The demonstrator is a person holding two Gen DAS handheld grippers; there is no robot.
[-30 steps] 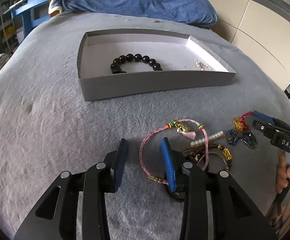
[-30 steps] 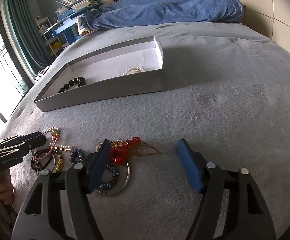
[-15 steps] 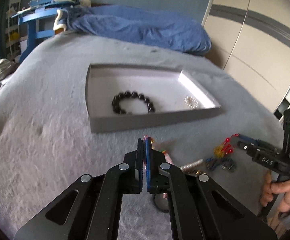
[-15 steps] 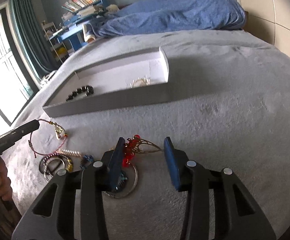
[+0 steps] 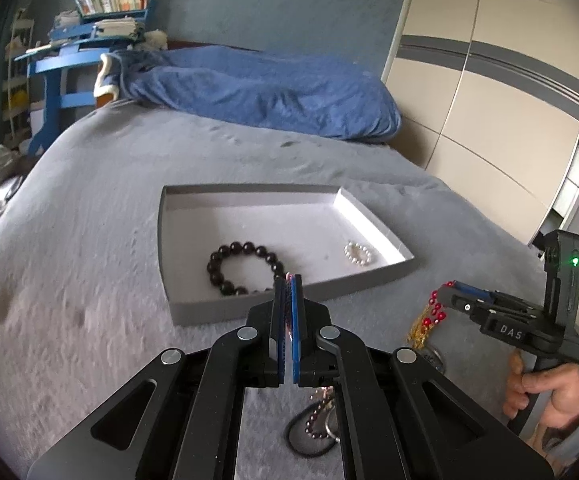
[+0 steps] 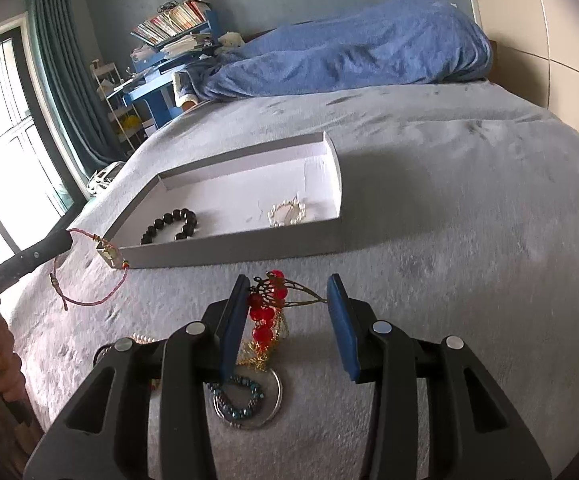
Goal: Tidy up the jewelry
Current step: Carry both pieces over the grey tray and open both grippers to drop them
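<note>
My left gripper (image 5: 288,280) is shut on a pink cord bracelet (image 6: 89,300), which dangles from its tip (image 6: 65,238) above the grey bed, just left of the tray. My right gripper (image 6: 287,284) is shut on a gold filigree ornament with red beads (image 6: 263,312); the piece spans both pads and its beads hang below (image 5: 435,308). The shallow grey tray (image 6: 229,250) lies beyond both grippers. It holds a black bead bracelet (image 5: 241,268) and a small pearl bracelet (image 5: 358,254).
More jewelry lies on the bed under the grippers: a silver bangle with a blue beaded piece (image 6: 245,400), a pearl strand (image 6: 141,338), a dark ring with a bead chain (image 5: 313,432). A blue duvet (image 5: 257,96) lies at the far end, wardrobe doors (image 5: 489,120) on the right.
Both grippers closed and rose off the bed. The left took the pink cord bracelet; the right took the red-bead ornament. Both views tilted upward.
</note>
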